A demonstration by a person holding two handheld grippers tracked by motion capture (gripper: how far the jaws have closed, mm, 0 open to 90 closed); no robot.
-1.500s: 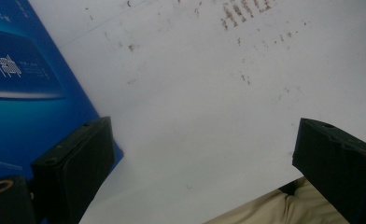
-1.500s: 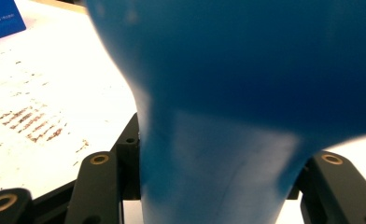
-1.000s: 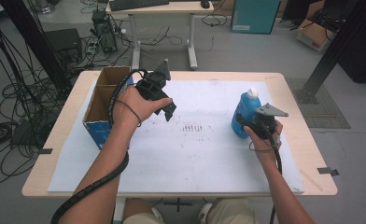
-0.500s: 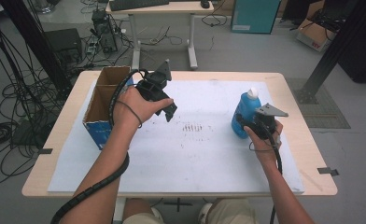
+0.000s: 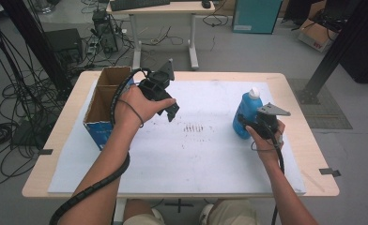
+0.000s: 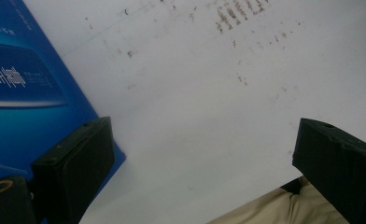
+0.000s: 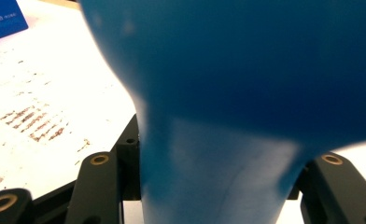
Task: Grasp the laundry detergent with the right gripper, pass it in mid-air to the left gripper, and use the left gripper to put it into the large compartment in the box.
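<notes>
While the person's right tongs (image 5: 246,125) stood clamped on the waist of a blue plastic bottle with a white cap (image 5: 247,111), that bottle sat upright at three o'clock on the white-papered counter (image 5: 196,159). At ten o'clock, the left tongs (image 5: 172,110) hovered with jaws wide apart and empty, just beside an open blue-sided cardboard box (image 5: 102,101).

black grippers (image 5: 159,96), brass screws, ribbed black cable, khaki trousers

White print on the blue box (image 6: 22,79) is too blurred to read
</notes>
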